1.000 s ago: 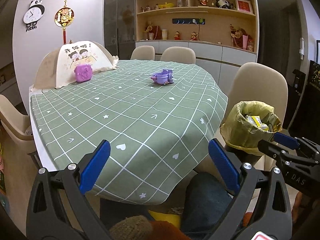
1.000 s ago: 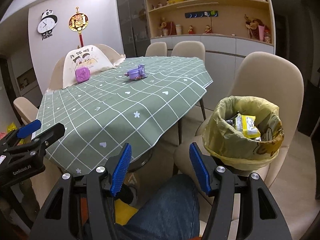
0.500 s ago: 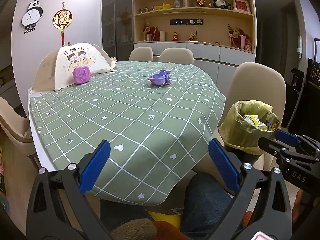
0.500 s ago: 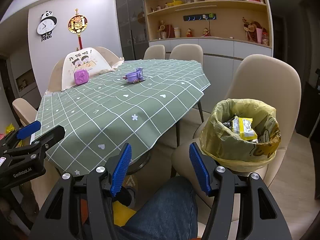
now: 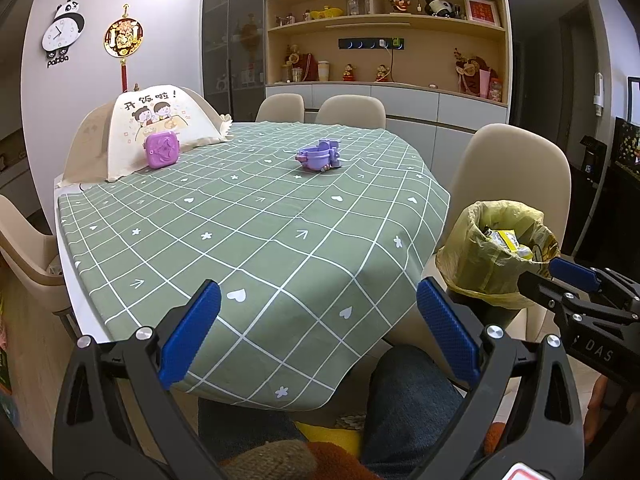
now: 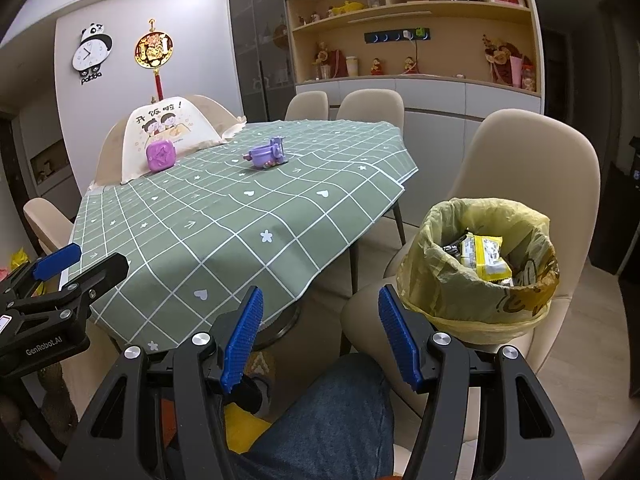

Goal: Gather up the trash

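Left wrist view: left gripper was spread wide, nothing between its blue pads, low at the near edge of the green checked tablecloth. Trash bin with yellow liner sat on a beige chair to the right.

Right wrist view: right gripper was also spread, empty. Yellow wrapper lay inside the bin. Purple toy was on the table.
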`<state>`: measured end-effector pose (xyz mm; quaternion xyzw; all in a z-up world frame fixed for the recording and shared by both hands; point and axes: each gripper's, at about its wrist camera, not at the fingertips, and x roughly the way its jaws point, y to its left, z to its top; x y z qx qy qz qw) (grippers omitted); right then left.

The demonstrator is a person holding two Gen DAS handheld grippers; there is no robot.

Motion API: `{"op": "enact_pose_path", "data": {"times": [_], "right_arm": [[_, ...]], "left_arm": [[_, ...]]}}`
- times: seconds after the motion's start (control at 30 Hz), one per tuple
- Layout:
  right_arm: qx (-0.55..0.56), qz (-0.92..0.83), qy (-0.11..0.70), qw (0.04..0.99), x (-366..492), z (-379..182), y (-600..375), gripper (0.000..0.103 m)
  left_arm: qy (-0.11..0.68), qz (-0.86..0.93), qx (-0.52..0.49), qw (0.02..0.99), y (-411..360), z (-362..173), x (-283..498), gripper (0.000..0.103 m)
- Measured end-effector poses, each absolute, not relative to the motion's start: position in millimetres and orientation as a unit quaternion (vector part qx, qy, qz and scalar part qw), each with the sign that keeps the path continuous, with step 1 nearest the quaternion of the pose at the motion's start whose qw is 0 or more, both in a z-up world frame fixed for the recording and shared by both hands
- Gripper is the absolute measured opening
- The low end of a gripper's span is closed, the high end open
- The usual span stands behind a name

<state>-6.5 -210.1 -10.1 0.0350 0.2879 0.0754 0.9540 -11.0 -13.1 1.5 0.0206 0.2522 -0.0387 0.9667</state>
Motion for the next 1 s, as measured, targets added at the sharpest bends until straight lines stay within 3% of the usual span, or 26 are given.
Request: {"op": "enact_pose_path", "data": {"times": [1.0], "right_arm": [[0.037,0.077,0.289,0.953,-6.0,-10.3,-212.4,0.057]], "left_arm": [[0.247,-0.044,0.023,0.968,-18.7,0.9,-11.3,0.094]]}}
